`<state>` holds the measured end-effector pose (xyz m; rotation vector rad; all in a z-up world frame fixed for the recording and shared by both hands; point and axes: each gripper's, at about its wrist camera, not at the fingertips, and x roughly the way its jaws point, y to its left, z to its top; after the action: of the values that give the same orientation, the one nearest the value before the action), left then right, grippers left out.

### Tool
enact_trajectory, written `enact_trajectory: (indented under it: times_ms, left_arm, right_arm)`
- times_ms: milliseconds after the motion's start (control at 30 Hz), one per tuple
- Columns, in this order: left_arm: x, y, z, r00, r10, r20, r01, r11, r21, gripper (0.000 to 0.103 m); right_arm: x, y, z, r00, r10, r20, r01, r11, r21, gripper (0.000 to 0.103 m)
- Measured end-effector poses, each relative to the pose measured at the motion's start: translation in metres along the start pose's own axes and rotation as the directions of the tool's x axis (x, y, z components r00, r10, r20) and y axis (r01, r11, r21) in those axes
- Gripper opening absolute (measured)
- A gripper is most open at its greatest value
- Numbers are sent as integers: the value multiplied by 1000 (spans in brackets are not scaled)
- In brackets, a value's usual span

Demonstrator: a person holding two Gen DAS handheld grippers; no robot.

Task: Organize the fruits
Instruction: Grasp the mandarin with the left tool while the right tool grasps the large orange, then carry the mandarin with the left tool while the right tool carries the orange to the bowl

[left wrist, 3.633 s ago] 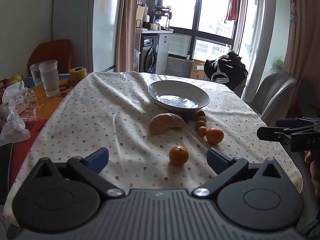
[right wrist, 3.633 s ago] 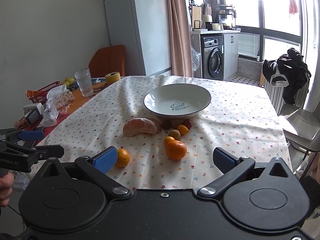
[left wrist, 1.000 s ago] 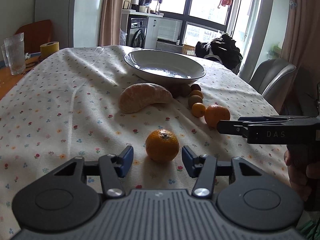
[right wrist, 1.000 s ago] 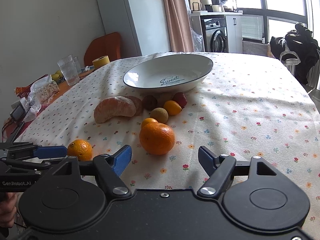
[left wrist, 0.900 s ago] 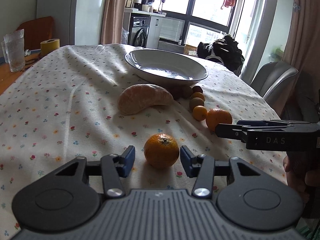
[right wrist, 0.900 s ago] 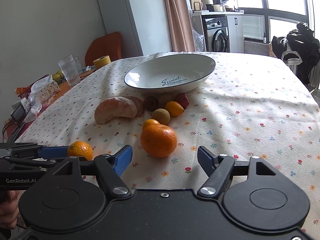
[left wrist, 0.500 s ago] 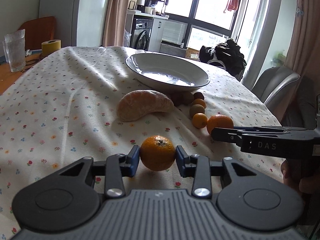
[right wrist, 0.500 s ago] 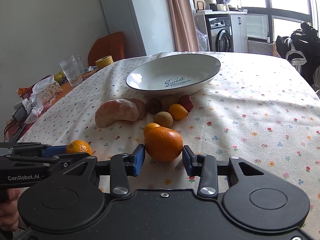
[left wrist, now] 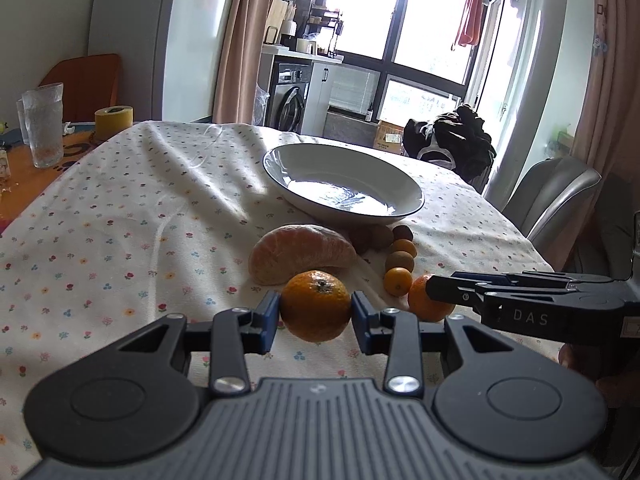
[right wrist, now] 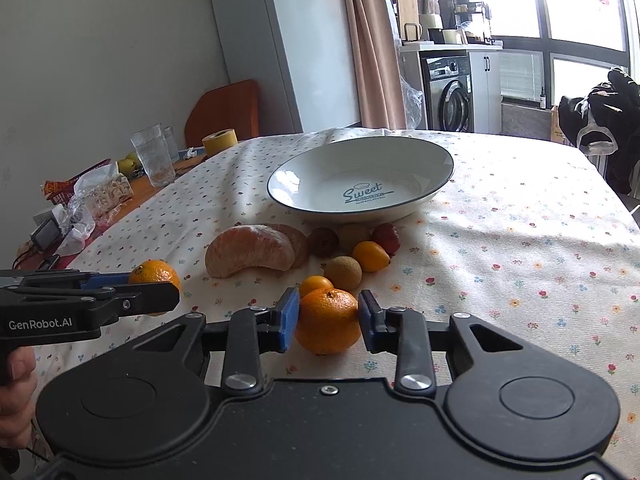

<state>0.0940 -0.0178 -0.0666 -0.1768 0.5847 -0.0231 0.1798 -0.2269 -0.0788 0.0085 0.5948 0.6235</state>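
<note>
Oranges are the business of both hands at once: the left gripper (left wrist: 315, 316) has its blue pads pressed against the sides of one orange (left wrist: 315, 305), and the right gripper (right wrist: 329, 320) is clamped the same way on a second orange (right wrist: 328, 321). Both fruits seem to sit clear of the floral cloth on the table (right wrist: 520, 240), though only just, so I cannot be sure. Each is gripped across its widest part, which looks sensible for a round thing that would squirt out if pinched near the top or bottom. The white bowl (right wrist: 436, 152) stands empty further along the table, and I take it as the destination, since the loose fruit lies gathered right at its near rim. That cluster holds a peeled citrus piece (right wrist: 250, 250), a kumquat (right wrist: 372, 256), a brownish round fruit (right wrist: 343, 273) and a strawberry (right wrist: 387, 238), all close together between the grippers and the bowl. Carrying both oranges forward will mean lifting over that heap and the raised rim, keeping the two grippers apart.
</note>
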Motion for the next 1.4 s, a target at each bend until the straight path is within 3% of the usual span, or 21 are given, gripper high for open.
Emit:
enact_trajectory:
  times_ms: [100,200,233,400,467,500,533,600,700,767,833,900,1033,1167,1200,1233,1400]
  left_arm:
    - [0,3,-1,1000,2,-3,-2,1000,-9,37]
    - [1,6,0,1000,5,-6,-5,1000,-17,37]
    - [1,7,0,1000,6,-4,-6,1000,-17,37]
    - [1,10,4,1000,10,4,-10,1000,-15,37]
    - [3,11,7,1000,9,7,-9,1000,-18,37]
    - [4,11,8,1000,8,8,-8,1000,-21,37]
    - [6,12,11,1000,6,10,-6,1000,-25,37]
    - [8,12,14,1000,4,18,-3,1000,-26,37]
    - [12,11,17,1000,-1,21,2,1000,-28,37]
    - [17,11,18,1000,-3,10,3,1000,-30,37]
    - [22,11,19,1000,-1,-1,1,1000,-31,37]
    - [25,10,19,1000,1,-7,-1,999,-32,37]
    - [26,10,20,1000,1,-6,-1,999,-37,37]
    - [25,11,18,1000,5,-7,-6,999,-39,37]
    - [25,12,18,1000,7,-9,-7,999,-40,37]
    - [25,13,17,1000,8,-12,-8,999,-40,37]
    - [25,14,17,1000,13,-13,-13,999,-41,37]
  right_arm:
    - [10,0,-1,999,20,-42,-19,1000,21,50]
    - [18,4,-3,999,11,-53,-11,1000,6,50]
    - [21,5,-3,998,6,-55,-6,1000,-1,43]
    - [21,3,-2,999,26,-34,-26,1000,1,34]
    - [17,3,0,999,29,-13,-29,1000,-11,22]
    - [15,2,4,1000,31,-4,-31,999,-14,5]
    - [15,0,7,999,32,-7,-32,999,-10,1]
    - [18,-4,12,1000,23,-22,-23,1000,-2,1]
    - [23,-4,13,999,17,-46,-17,1000,-6,13]
    - [23,-1,9,998,36,-42,-36,999,-16,24]
    - [23,-1,7,999,36,-39,-37,999,-16,43]
    - [24,-2,5,998,44,-43,-44,999,-1,51]
    - [22,-1,0,994,88,-63,-86,996,29,57]
    - [17,11,-13,990,111,-85,-112,994,-14,58]
    - [15,13,-15,992,100,-77,-103,994,-33,52]
    - [14,16,-17,993,93,-74,-97,994,-51,38]
    - [11,13,-14,991,111,-70,-114,993,-39,37]
